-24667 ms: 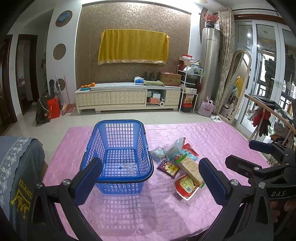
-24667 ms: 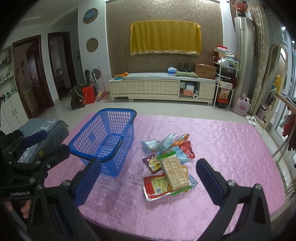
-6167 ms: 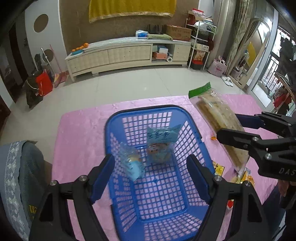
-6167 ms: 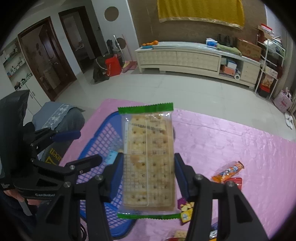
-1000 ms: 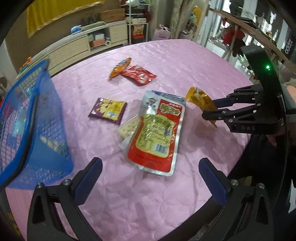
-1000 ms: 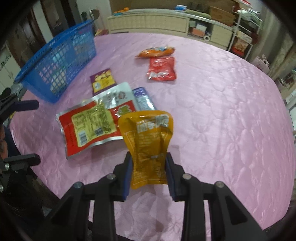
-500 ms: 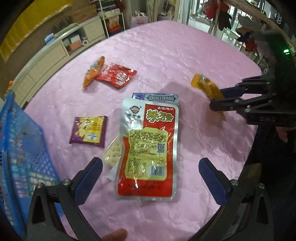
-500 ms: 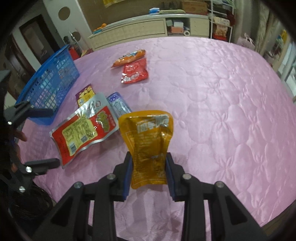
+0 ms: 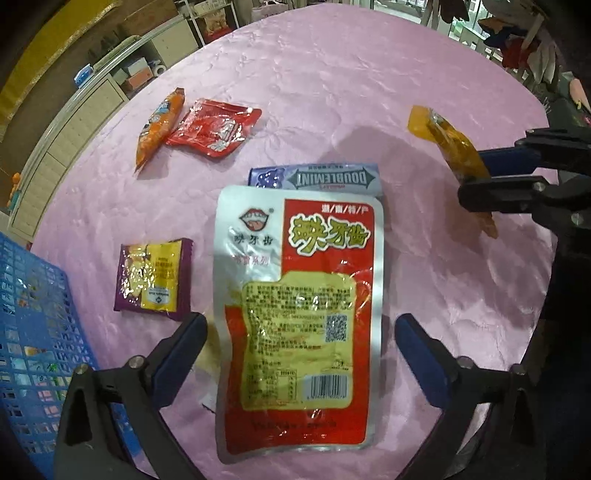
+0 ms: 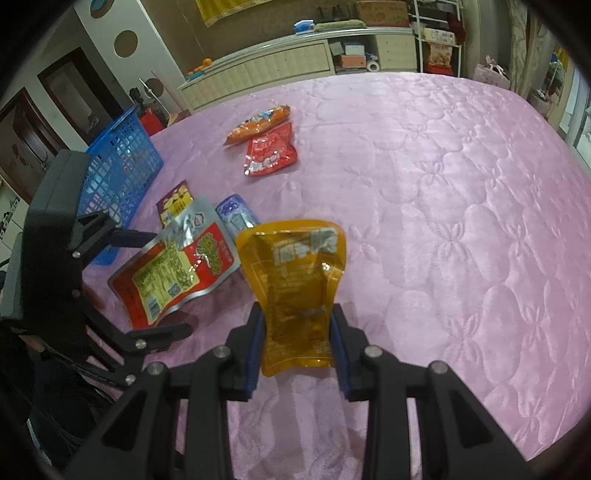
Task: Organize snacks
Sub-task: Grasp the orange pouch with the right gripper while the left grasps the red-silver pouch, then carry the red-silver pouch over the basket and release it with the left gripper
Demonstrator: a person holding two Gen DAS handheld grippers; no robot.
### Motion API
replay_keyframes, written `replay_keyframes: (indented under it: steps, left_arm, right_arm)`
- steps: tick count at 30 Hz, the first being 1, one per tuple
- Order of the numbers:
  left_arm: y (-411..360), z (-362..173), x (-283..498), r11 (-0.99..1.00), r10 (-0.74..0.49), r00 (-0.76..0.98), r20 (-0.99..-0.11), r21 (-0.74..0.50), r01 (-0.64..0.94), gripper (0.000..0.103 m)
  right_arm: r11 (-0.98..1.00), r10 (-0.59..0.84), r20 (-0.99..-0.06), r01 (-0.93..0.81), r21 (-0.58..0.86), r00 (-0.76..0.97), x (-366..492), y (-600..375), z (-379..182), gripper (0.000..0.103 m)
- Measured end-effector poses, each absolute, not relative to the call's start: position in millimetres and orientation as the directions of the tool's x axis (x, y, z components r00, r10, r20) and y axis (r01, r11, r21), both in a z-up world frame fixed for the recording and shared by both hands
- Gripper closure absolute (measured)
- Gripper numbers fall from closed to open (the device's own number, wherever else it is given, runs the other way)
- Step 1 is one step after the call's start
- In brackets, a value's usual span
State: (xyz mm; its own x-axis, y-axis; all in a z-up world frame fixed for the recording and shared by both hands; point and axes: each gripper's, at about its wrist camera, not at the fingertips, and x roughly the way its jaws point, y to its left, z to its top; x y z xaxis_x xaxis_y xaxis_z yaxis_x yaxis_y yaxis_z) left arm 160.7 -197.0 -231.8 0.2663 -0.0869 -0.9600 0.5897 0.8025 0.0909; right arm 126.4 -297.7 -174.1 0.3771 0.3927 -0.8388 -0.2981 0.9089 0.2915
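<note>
A home living room is indicated. Behind the pink quilted tablecloth (image 10: 443,184), a long cream low cabinet (image 10: 280,62) is set against a patterned wall under a yellow cloth (image 10: 236,9); to its right a wire shelf rack (image 10: 439,40) with boxes is seen, to its left dark wooden doors (image 10: 22,140).

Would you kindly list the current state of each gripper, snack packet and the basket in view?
left gripper: closing around large red pouch, pads not touching
right gripper: shut on orange pouch
large red pouch: flat on table
purple packet: flat on table
blue basket: already holding snacks
</note>
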Motion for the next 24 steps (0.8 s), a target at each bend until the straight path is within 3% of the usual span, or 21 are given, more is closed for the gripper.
replay_keyframes:
  steps: [5, 8, 14, 19, 24]
  left_arm:
    - [-201.3, -235.2, 166.6, 0.794, -0.038, 0.28, -0.959, 0.141, 0.591, 0.022]
    - [-194.9, -228.6, 170.5, 0.821, -0.056, 0.269, -0.961, 0.109, 0.56, 0.035]
    - [-187.4, -224.1, 175.8, 0.848, -0.071, 0.253, -0.965, 0.075, 0.525, 0.051]
    - [-177.7, -219.7, 178.0, 0.86, -0.082, 0.248, -0.965, 0.057, 0.506, 0.061]
    - [-173.0, -216.9, 178.6, 0.866, -0.093, 0.246, -0.965, 0.043, 0.498, 0.064]
  right_arm:
    - [0.91, 0.395, -0.836, -0.288, 0.298, 0.381, 126.4, -300.0, -173.9, 0.065]
    - [0.909, 0.398, -0.834, -0.291, 0.3, 0.381, 125.9, -300.4, -173.6, 0.065]
    - [0.909, 0.396, -0.836, -0.293, 0.297, 0.38, 126.0, -298.9, -174.5, 0.065]
    - [0.908, 0.397, -0.836, -0.294, 0.298, 0.379, 126.3, -299.0, -174.6, 0.065]
    - [0.906, 0.399, -0.837, -0.303, 0.297, 0.375, 126.3, -296.2, -175.1, 0.065]
